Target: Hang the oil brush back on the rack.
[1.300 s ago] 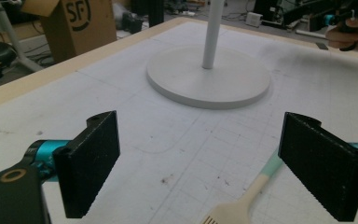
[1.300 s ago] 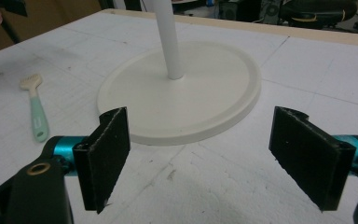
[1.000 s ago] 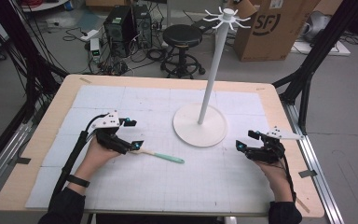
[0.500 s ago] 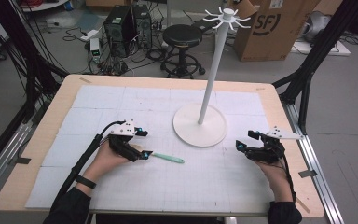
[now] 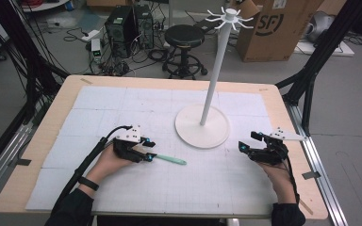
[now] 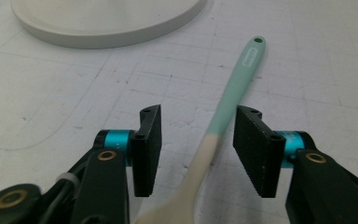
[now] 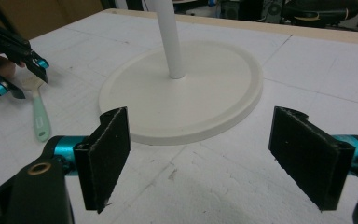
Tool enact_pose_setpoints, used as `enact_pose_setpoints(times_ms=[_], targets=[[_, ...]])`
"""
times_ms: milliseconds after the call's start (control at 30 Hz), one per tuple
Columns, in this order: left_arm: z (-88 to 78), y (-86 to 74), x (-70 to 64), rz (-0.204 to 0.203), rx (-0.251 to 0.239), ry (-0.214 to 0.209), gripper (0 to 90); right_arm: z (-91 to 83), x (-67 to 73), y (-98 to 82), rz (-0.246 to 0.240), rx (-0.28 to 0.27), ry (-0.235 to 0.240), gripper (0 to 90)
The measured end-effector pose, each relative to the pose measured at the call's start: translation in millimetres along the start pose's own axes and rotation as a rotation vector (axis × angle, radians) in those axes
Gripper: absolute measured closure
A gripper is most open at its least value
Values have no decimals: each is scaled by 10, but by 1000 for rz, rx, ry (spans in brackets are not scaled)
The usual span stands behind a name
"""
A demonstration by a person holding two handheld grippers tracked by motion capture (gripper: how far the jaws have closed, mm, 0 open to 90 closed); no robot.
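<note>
2 grippers are working low over the white gridded mat covering the wooden table. Between the jaws of the left gripper a small spatula is lying flat on the mat, its handle mint green with a hanging hole at the far tip and embossed lettering too small to read, its near end turning cream and widening toward the blade at the bottom edge of the left gripper view. The jaws are standing partly open on either side of the shaft, neither pad clearly touching it. In the high view the spatula is sitting left of centre, its green handle pointing right from the left gripper and stopping short of the white stand, whose round base is carrying a tall pole with a ring of hooks on top. The right gripper is hovering with its jaws spread wide and holding nothing, facing the stand's base from just beside it.
</note>
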State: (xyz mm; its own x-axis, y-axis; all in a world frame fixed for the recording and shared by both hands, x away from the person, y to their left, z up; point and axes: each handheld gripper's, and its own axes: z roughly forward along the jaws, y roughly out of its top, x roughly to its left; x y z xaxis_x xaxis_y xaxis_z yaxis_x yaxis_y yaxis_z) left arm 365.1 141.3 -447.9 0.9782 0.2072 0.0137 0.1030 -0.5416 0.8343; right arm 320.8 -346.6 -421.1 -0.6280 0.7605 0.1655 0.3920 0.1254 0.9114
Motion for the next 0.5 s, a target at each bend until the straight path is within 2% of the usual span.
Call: enact_pose_setpoints(times_ms=[267, 333, 400, 467, 500], targets=[[-10, -6, 2, 5, 14, -6, 652, -1, -2, -1, 2, -1, 4, 199], [-8, -8, 0, 6, 19, -4, 664, 0, -3, -1, 2, -1, 5, 199], [-12, -14, -1, 17, 46, 8, 671, 1, -1, -1, 4, 2, 6, 199], [-4, -20, -8, 4, 47, 11, 671, 4, 2, -2, 7, 2, 8, 199], [-8, -19, -6, 14, 55, 12, 672, 4, 3, -2, 8, 4, 7, 199]])
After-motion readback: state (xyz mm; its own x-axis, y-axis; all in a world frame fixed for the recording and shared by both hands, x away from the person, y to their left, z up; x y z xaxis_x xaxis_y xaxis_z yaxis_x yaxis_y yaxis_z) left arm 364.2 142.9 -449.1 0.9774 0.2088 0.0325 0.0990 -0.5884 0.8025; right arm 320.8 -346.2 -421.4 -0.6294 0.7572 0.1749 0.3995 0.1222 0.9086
